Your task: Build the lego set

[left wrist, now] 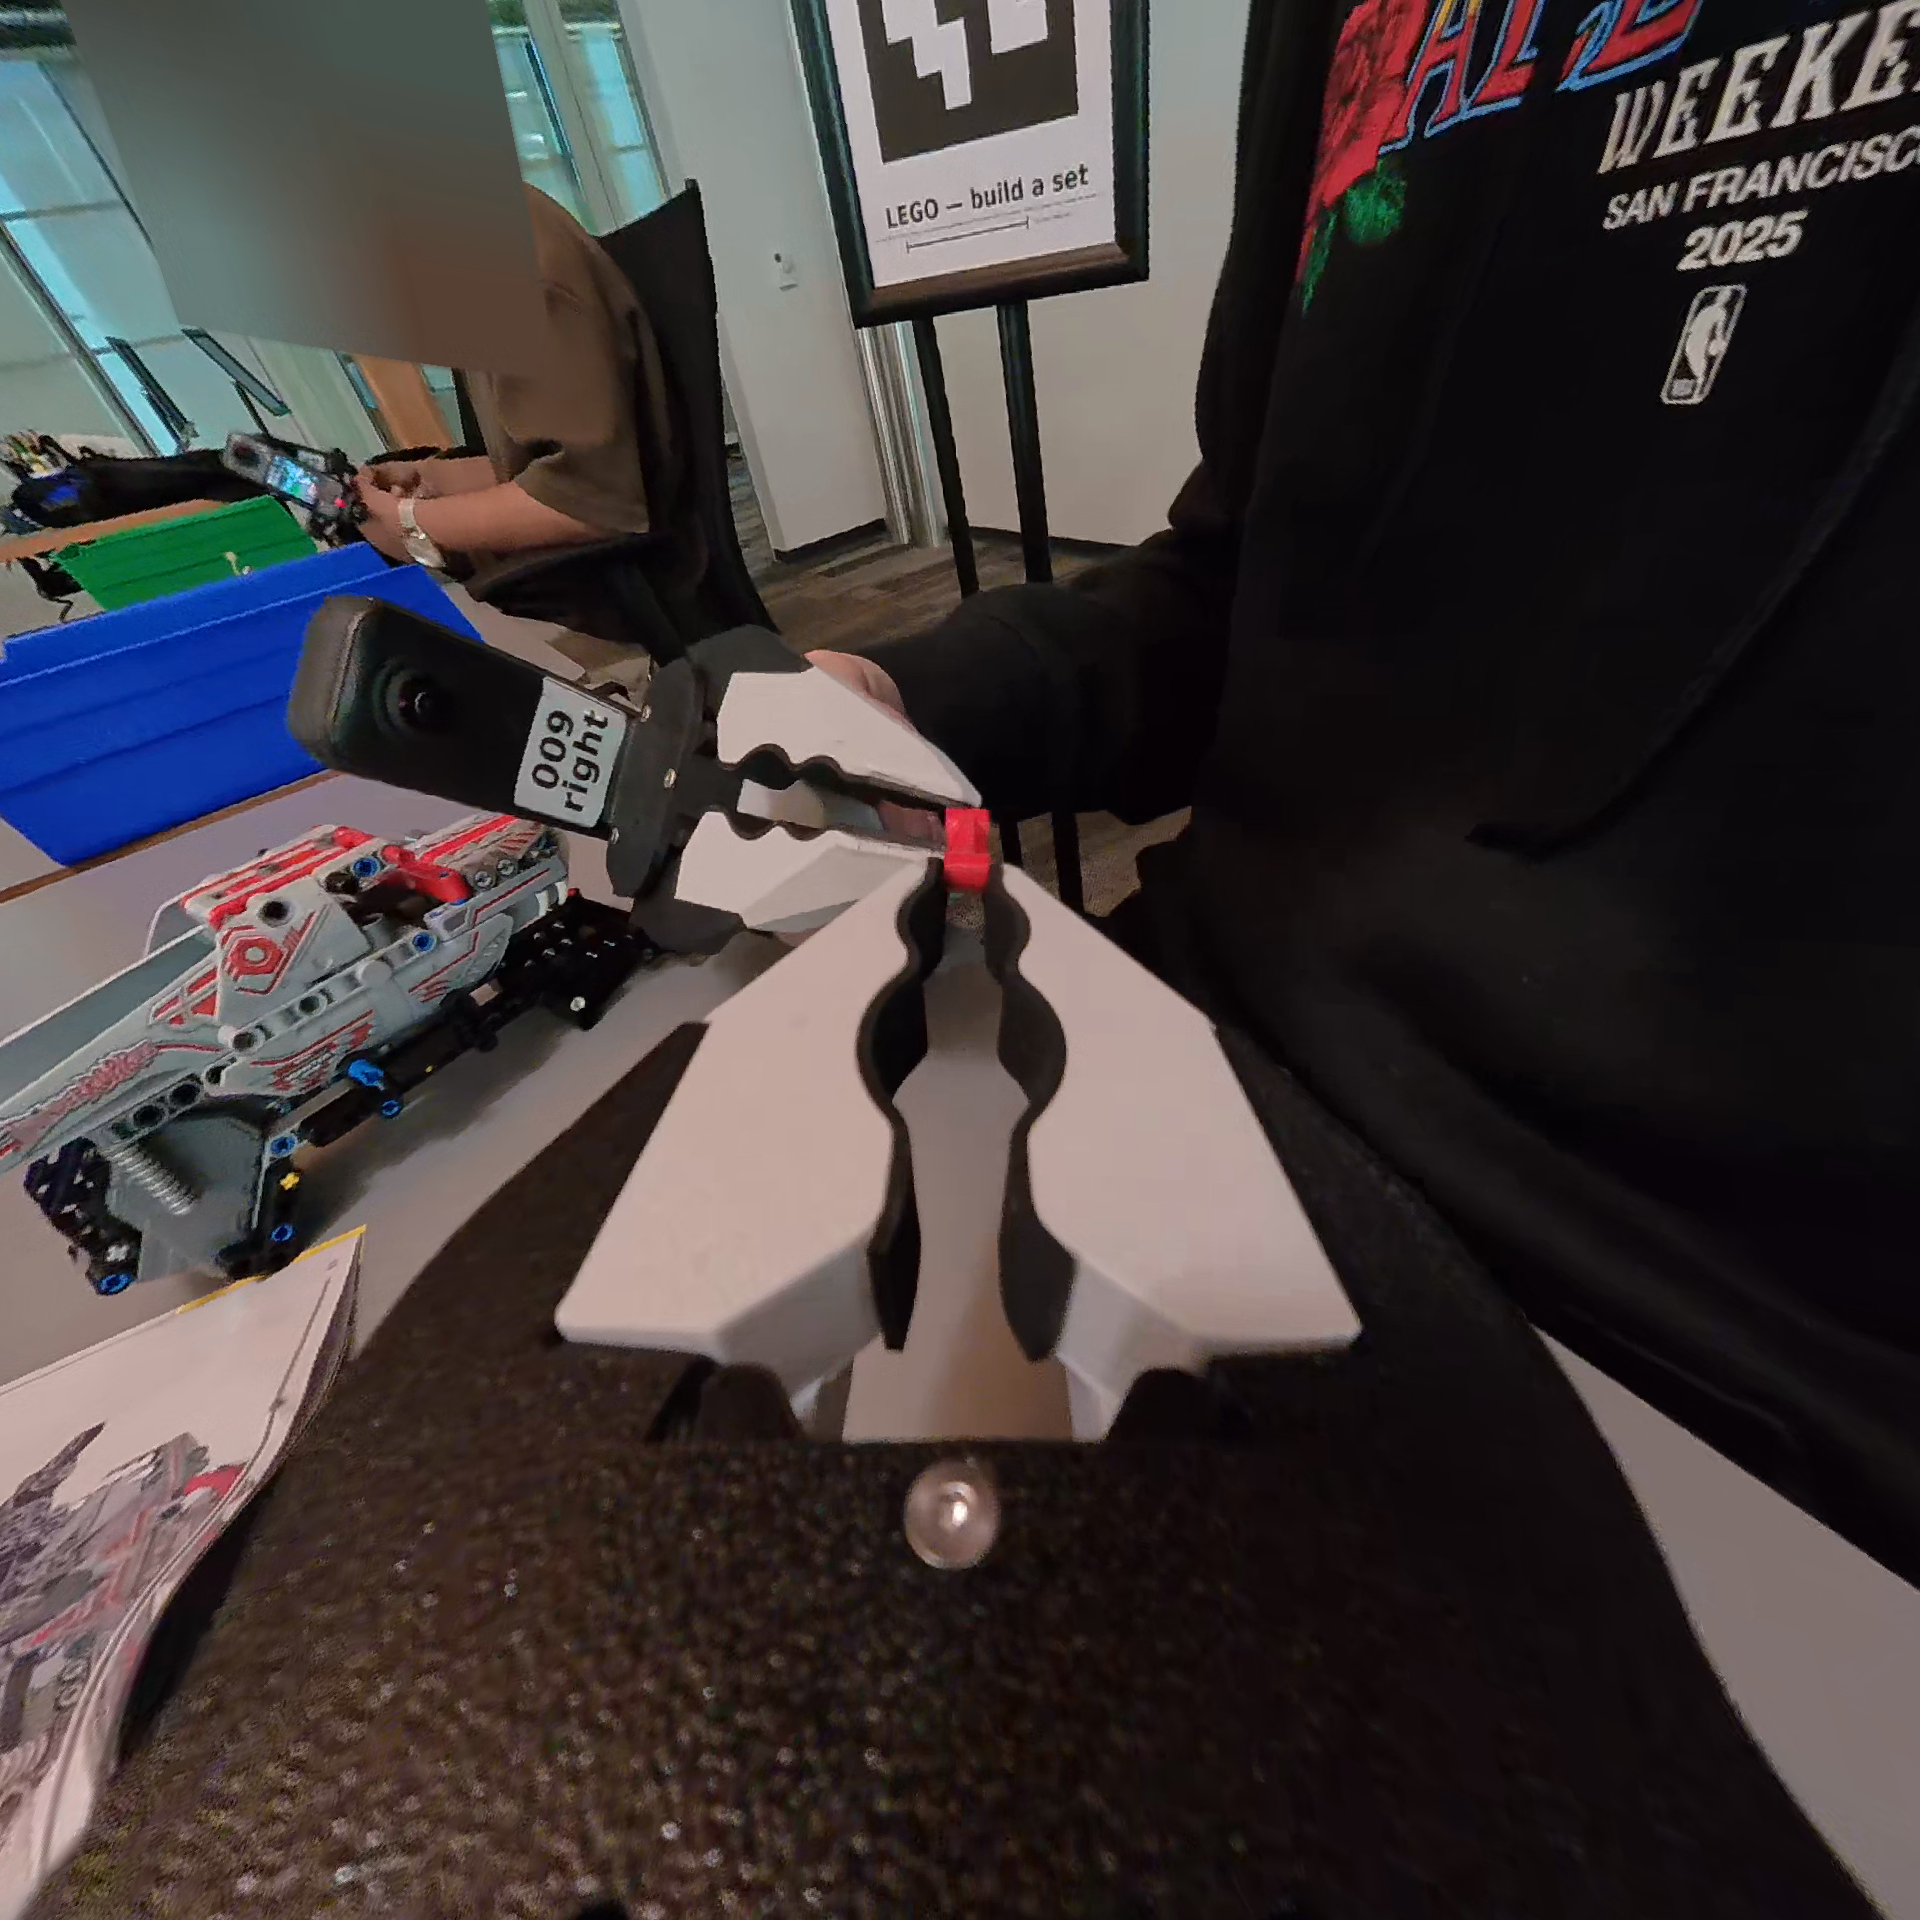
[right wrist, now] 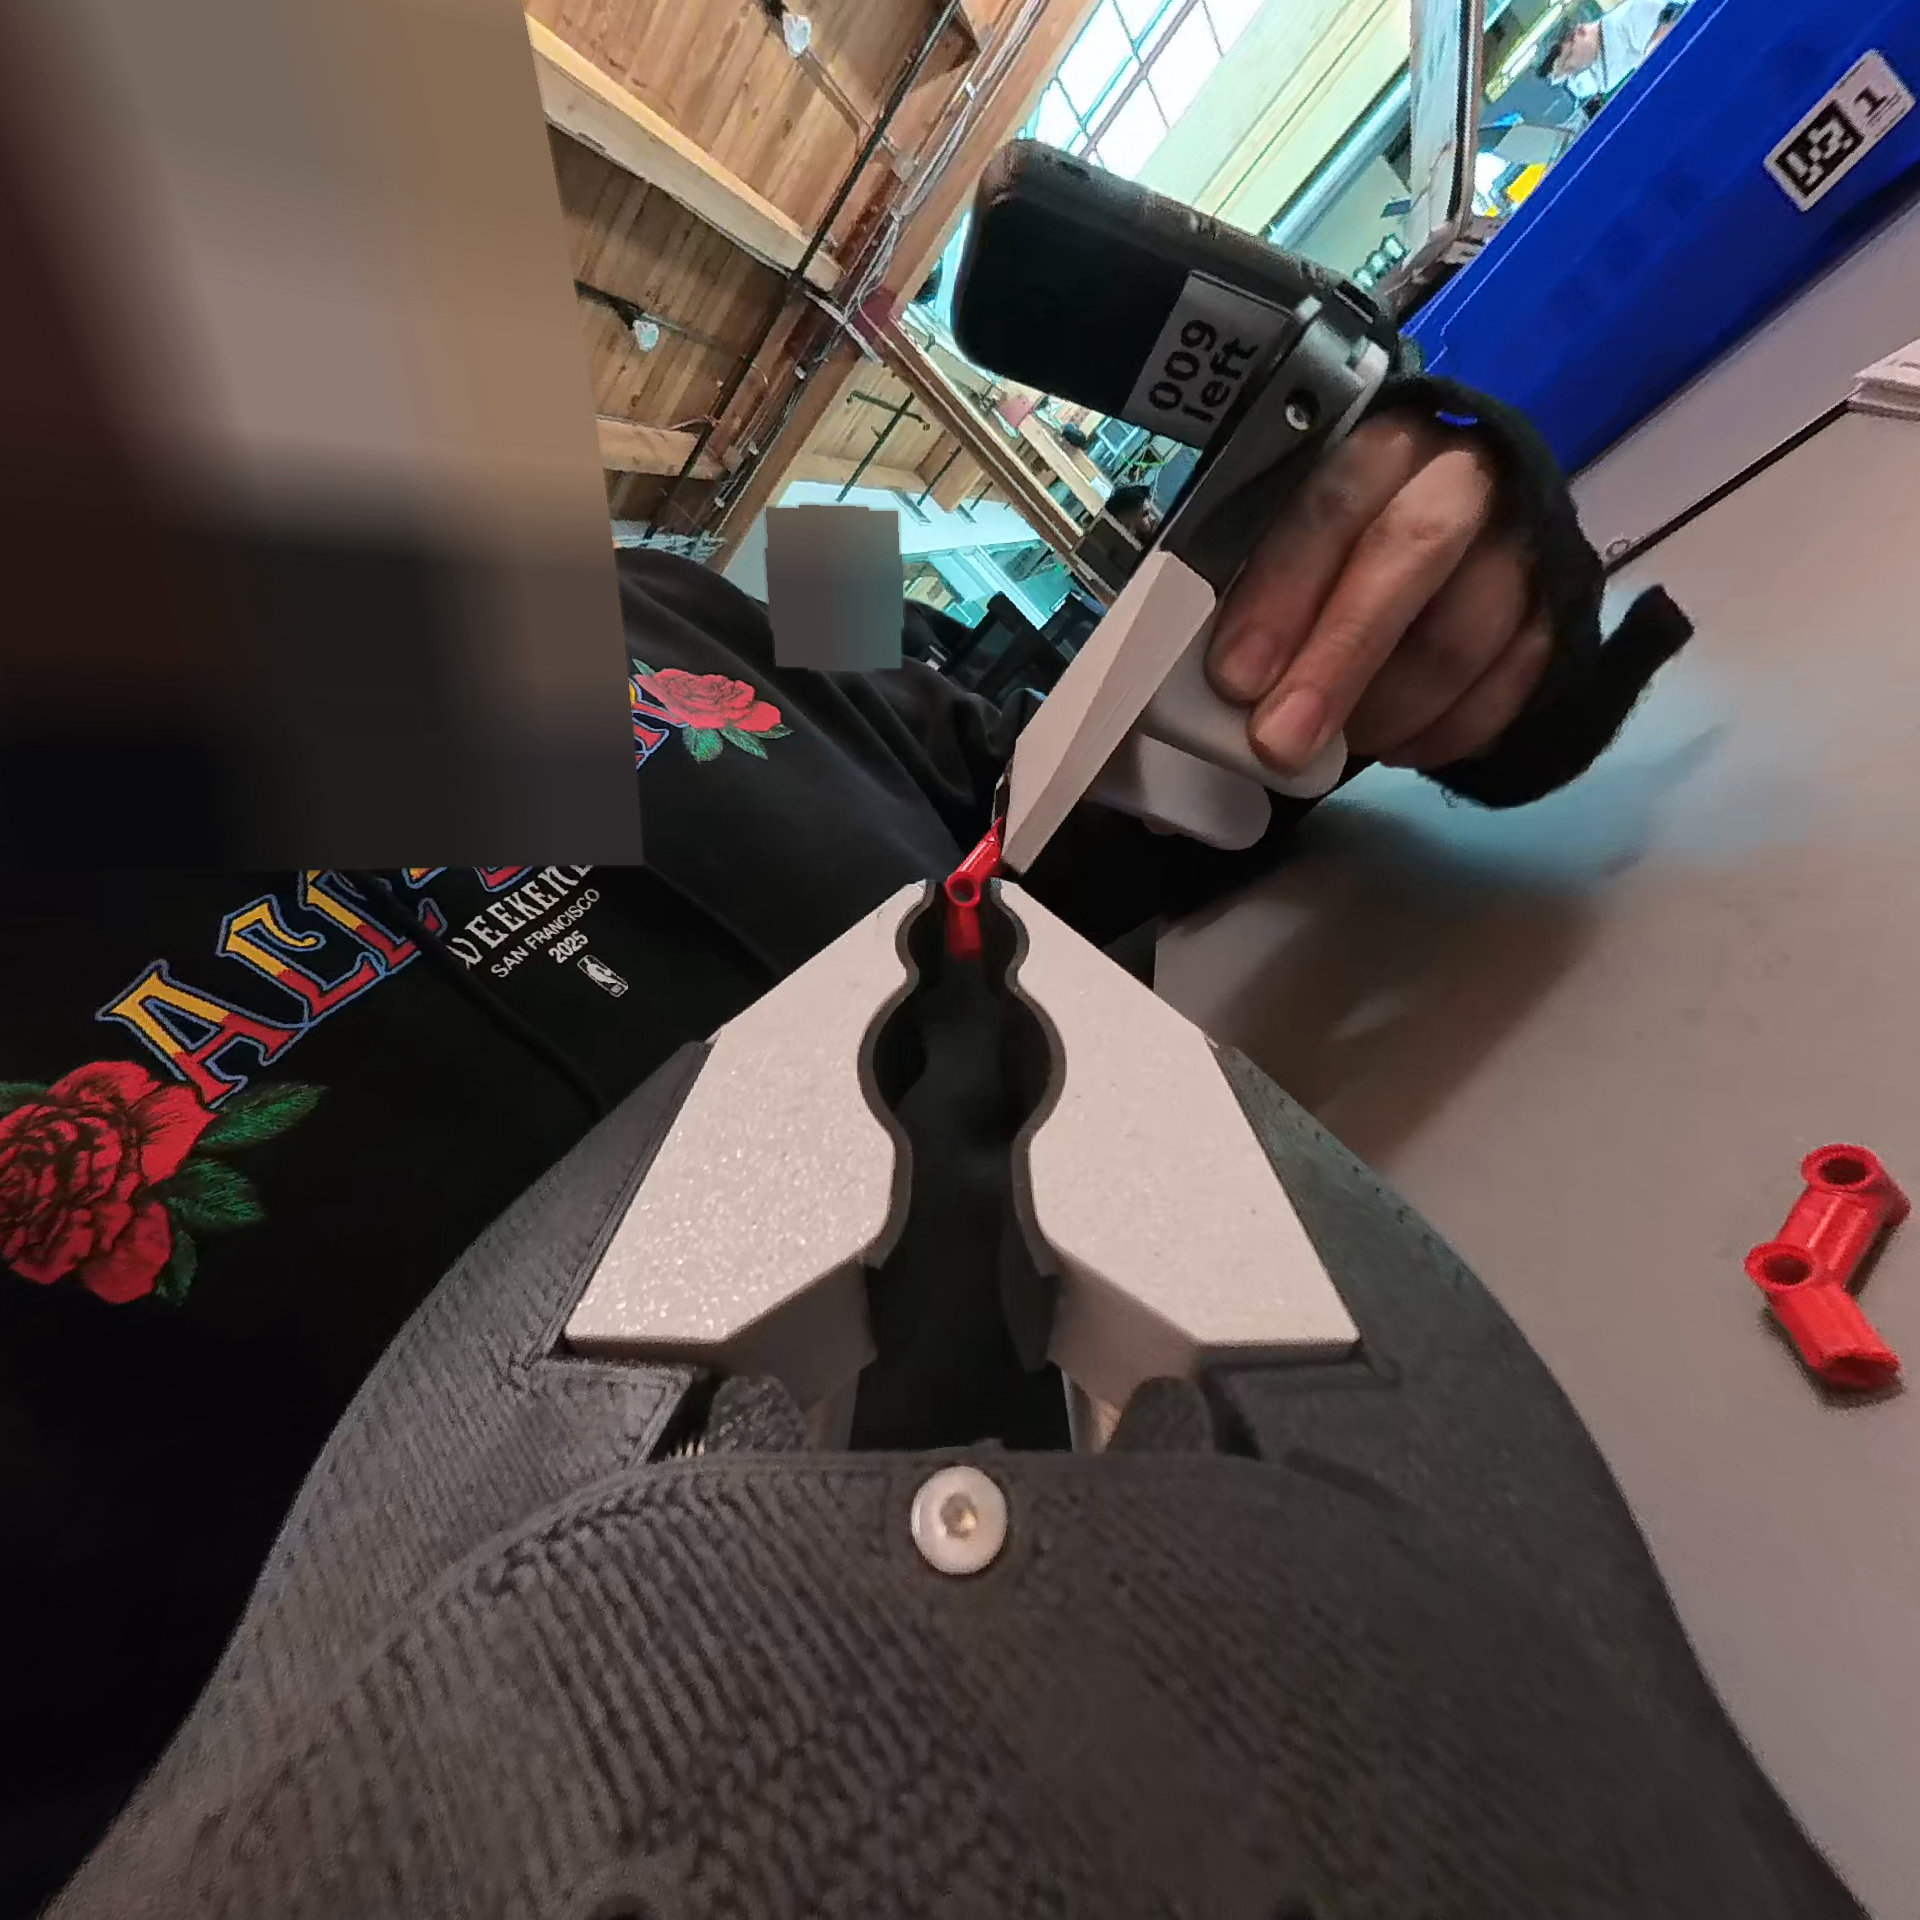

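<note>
Both grey-fingered grippers meet tip to tip above the grey surface (right wrist: 1558, 1039), the left gripper (left wrist: 961, 883) and right gripper (right wrist: 961, 899) each clamped on one small red plastic lego connector (left wrist: 966, 850). A second red angled lego connector (right wrist: 1834, 1262) lies on the surface, well right of the right gripper.

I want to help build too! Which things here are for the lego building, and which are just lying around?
For the build:
small red piece, pinched between both gripper tips
left gripper
right gripper
half-built grey and red model
instruction booklet
red connector lying loose on the table

Just lying about:
blue bin
green bin
framed sign on a stand
</note>
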A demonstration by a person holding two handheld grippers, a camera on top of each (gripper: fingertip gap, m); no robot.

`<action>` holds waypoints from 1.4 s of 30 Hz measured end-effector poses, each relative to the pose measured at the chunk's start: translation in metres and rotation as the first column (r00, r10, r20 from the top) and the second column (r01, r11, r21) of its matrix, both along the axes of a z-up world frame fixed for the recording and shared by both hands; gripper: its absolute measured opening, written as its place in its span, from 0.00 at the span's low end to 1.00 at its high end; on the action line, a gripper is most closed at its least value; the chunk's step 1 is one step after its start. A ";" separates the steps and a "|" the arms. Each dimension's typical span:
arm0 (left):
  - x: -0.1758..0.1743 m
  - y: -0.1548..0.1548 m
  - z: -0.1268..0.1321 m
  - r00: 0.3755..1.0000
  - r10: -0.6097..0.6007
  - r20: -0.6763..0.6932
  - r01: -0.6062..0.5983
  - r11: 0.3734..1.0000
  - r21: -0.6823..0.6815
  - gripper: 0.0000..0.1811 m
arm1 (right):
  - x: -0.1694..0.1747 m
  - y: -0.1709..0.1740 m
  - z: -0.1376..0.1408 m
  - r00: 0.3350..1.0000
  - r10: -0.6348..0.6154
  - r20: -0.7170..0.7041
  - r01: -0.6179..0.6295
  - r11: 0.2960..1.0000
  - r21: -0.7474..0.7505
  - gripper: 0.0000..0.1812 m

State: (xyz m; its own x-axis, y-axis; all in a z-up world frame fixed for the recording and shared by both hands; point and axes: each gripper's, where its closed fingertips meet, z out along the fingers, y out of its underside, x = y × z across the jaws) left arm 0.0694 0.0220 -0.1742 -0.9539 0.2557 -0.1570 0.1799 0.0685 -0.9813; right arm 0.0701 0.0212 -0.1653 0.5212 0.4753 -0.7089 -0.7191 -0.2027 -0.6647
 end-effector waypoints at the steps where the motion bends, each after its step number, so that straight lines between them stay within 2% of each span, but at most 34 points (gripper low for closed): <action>1: 0.001 -0.001 0.000 1.000 0.007 -0.004 -0.007 1.000 -0.003 0.03 | 0.001 -0.001 0.000 1.000 -0.008 0.002 0.008 1.000 0.003 0.03; 6: 0.006 -0.001 -0.002 0.998 0.047 -0.036 -0.048 0.998 -0.026 0.03 | 0.004 -0.002 -0.001 0.997 -0.069 0.037 0.069 0.998 -0.011 0.03; 9: 0.014 0.002 -0.005 0.987 0.084 -0.139 -0.082 0.996 0.016 0.03 | 0.018 -0.003 -0.015 0.952 -0.216 0.217 0.242 0.965 -0.104 0.09; 12: 0.022 -0.001 -0.010 0.974 0.131 -0.187 -0.122 0.991 0.058 0.03 | 0.027 -0.009 -0.020 0.823 -0.320 0.470 0.415 0.903 -0.111 0.14; 14: 0.023 -0.008 -0.012 0.972 0.131 -0.193 -0.118 0.990 0.078 0.03 | 0.028 -0.008 -0.015 0.742 -0.370 0.559 0.483 0.874 -0.062 0.15; 16: 0.027 -0.015 -0.011 0.970 0.147 -0.196 -0.134 0.988 0.076 0.03 | 0.032 -0.008 -0.022 0.684 -0.372 0.628 0.529 0.845 -0.076 0.12; 18: 0.034 -0.018 -0.011 0.964 0.172 -0.204 -0.157 0.984 0.087 0.03 | 0.033 -0.009 -0.021 0.628 -0.391 0.673 0.562 0.826 -0.045 0.04; 20: 0.038 -0.022 -0.009 0.959 0.175 -0.221 -0.161 0.984 0.082 0.03 | 0.038 -0.013 -0.018 0.563 -0.425 0.709 0.609 0.793 -0.008 0.03; 23: 0.050 -0.029 -0.014 0.951 0.230 -0.205 -0.209 0.971 0.117 0.03 | 0.048 -0.020 -0.022 0.471 -0.410 0.781 0.668 0.744 -0.012 0.03; 26: 0.071 -0.035 -0.009 0.932 0.324 -0.162 -0.307 0.944 0.122 0.07 | 0.070 -0.033 -0.017 0.335 -0.445 0.831 0.777 0.629 0.024 0.03; 29: 0.092 -0.042 -0.007 0.906 0.418 -0.063 -0.405 0.901 0.153 0.12 | 0.090 -0.049 -0.017 0.196 -0.399 0.896 0.861 0.507 0.037 0.03; 32: 0.107 -0.049 -0.002 0.876 0.480 0.045 -0.481 0.865 0.143 0.14 | 0.102 -0.055 -0.019 0.137 -0.350 0.926 0.895 0.444 0.035 0.03; 35: 0.111 -0.055 0.005 0.846 0.505 0.168 -0.525 0.845 0.102 0.14 | 0.107 -0.058 -0.022 0.198 -0.372 0.907 0.908 0.419 -0.026 0.04; 38: 0.103 -0.060 0.008 0.801 0.472 0.368 -0.524 0.850 0.051 0.12 | 0.107 -0.062 -0.024 0.308 -0.456 0.835 0.903 0.417 -0.105 0.04; 40: 0.103 -0.062 0.007 0.704 0.449 0.550 -0.553 0.833 0.027 0.11 | 0.101 -0.059 -0.020 0.398 -0.516 0.758 0.875 0.461 -0.146 0.04; 42: 0.104 -0.064 0.004 0.589 0.397 0.704 -0.571 0.821 0.014 0.09 | 0.096 -0.055 -0.018 0.459 -0.544 0.703 0.852 0.495 -0.174 0.04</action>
